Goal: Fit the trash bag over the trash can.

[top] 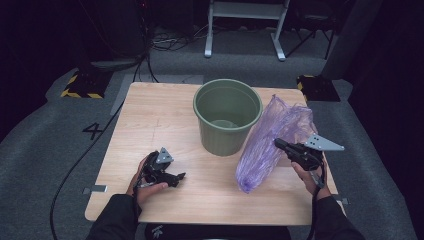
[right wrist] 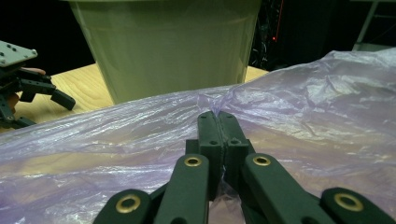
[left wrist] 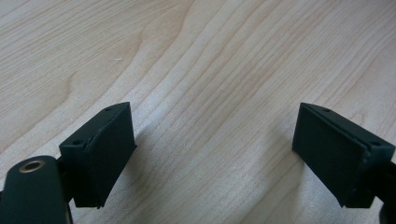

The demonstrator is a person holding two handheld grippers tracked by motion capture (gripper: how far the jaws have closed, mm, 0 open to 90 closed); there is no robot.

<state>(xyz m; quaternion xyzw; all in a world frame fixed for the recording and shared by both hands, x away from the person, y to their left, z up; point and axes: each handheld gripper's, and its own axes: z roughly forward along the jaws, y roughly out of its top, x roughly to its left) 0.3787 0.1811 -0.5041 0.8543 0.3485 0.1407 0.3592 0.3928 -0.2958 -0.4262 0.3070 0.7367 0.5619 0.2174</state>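
A single digit "4" [top: 93,131] stands in dark strokes on the grey floor [top: 45,150], left of the worktop [top: 150,115]. A small pale mark [top: 157,231] sits on the dark clothing at the bottom edge of the high view, too small to read. Nothing else carries legible writing.

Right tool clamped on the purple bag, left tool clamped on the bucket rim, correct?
Half right. The right tool is shut on the purple bag. The left tool is open over bare table, as the left gripper view shows, away from the bucket.
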